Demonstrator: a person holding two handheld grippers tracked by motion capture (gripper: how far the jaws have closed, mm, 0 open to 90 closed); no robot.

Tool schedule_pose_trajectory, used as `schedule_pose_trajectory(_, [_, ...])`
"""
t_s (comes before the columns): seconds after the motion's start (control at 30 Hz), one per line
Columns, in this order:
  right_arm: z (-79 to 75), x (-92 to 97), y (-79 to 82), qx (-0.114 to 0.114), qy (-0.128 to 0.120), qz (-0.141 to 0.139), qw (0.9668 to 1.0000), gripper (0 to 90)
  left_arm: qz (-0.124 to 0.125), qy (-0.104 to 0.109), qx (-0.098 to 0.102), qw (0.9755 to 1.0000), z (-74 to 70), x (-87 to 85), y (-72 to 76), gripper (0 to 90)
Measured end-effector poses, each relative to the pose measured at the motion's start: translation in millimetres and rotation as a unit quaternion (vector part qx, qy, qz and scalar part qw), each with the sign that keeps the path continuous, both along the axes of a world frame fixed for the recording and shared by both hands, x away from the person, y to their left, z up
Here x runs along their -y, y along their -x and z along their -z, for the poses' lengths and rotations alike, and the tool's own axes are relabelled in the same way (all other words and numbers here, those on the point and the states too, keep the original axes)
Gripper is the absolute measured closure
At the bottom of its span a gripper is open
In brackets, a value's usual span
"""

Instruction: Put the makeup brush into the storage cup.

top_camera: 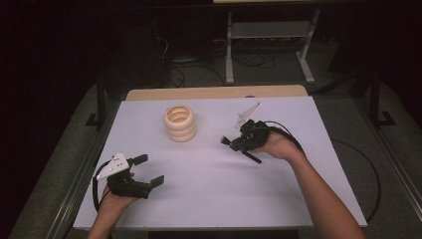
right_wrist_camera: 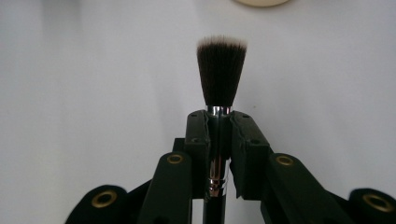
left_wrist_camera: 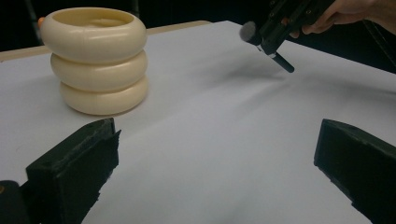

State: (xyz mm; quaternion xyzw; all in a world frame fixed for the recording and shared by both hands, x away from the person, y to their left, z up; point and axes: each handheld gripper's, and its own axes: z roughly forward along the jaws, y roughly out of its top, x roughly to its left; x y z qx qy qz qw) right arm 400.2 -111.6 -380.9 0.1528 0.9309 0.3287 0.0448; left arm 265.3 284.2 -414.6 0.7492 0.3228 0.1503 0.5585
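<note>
So far we have the brush in hand and the container not yet reached. At the lower left of the high view our left gripper (top_camera: 151, 170) rests low over the white table (top_camera: 209, 199), its jaws spread wide with nothing between them; in the left gripper view those two black jaws stand far apart at the bottom corners, bare sheet between. Up and to the right of it, toward the upper middle of the high view, stands the cream ribbed pot (top_camera: 180, 123), three stacked rings with an open mouth, upright and apart from both tools. Right of the pot, our right gripper (top_camera: 234, 144) hangs above the table, clamped tight on the makeup brush (right_wrist_camera: 220, 77). In the right gripper view the jaws pinch the chrome ferrule, the dark bristles stick out ahead of them, and the pot's rim peeks in at the top edge. We judge the pick-up done; what seems left is carrying the brush leftward to the pot's mouth, lowering it in, and letting go.
</note>
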Motion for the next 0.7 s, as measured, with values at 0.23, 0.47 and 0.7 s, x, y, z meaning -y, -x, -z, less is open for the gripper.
schedule_pose_trajectory(0.23, [-0.8,17.5,9.8,-0.007,-0.059,0.052,0.9969,77.5,0.006,-0.002,0.003,1.0,-3.2,1.9,-3.0,0.0])
schedule_pose_trajectory(0.47, [-2.9,28.5,20.1,-0.01,-0.119,0.08,0.9896,77.5,0.011,-0.004,0.006,0.9999,-7.7,4.8,-6.7,0.0])
schedule_pose_trajectory(0.7, [-11.3,34.0,27.2,0.012,-0.153,0.089,0.9841,77.5,0.023,-0.006,0.01,0.9997,-15.4,15.8,-16.1,0.0])
